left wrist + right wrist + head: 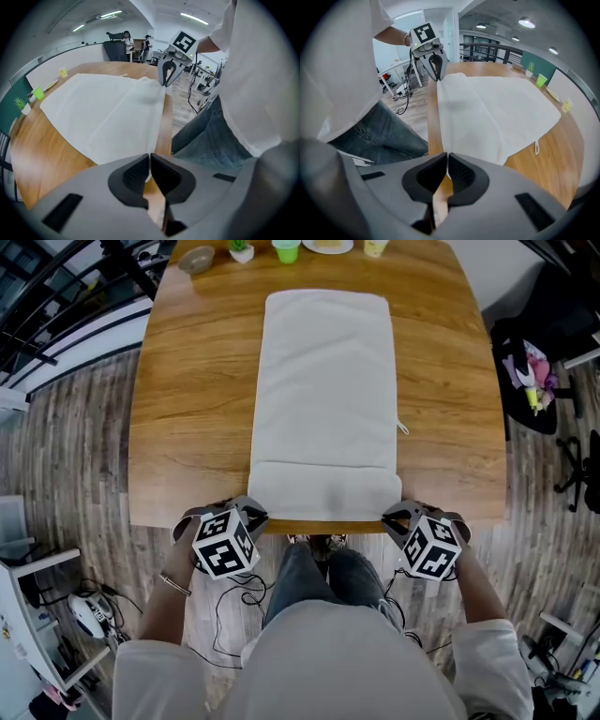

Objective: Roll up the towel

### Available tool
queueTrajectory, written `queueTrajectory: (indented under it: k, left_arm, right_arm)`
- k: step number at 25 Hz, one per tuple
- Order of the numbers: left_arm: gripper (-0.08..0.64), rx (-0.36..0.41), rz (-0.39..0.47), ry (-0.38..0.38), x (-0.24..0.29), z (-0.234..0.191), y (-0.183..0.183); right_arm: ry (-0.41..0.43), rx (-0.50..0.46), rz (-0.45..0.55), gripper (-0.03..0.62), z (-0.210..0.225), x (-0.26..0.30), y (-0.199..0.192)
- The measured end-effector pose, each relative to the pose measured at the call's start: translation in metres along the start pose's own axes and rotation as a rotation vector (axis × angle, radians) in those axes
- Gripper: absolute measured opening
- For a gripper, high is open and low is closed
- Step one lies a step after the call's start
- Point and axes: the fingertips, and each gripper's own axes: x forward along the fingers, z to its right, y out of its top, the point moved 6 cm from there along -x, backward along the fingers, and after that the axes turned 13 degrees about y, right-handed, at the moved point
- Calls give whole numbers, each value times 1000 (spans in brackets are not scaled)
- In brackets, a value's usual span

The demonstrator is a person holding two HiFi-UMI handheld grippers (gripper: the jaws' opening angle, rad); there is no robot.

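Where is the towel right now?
In the head view the towel lies lengthwise down the middle of the table, its near corners pinched at the table's near edge by the left claw and right claw.

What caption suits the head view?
Left gripper and right gripper pinch near corners of the towel on a wooden table.

Bare tabletop [187, 409] flanking towel [323, 399]; bowl [197, 259], green cup [286, 250] at back

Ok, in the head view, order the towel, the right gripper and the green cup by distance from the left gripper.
1. towel, near corner pinched by the left gripper.
2. right gripper, across the near edge.
3. green cup, far end of the table.
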Motion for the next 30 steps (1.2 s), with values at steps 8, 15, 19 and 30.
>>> queueTrajectory:
  k: [8, 15, 19, 30]
  left_arm:
    - [18, -72, 25, 10, -35, 4, 6]
    - [18, -86, 89, 126, -55, -53, 31]
    - [18, -99, 103, 177, -51, -90, 42]
    - [20, -171, 56, 208, 2, -174, 57]
  right_arm:
    - [-18, 68, 140, 11, -17, -40, 9]
    - [-129, 58, 188, 12, 20, -83, 28]
    - [-170, 74, 198, 11, 54, -95, 35]
    - [-175, 190, 186, 12, 150, -75, 39]
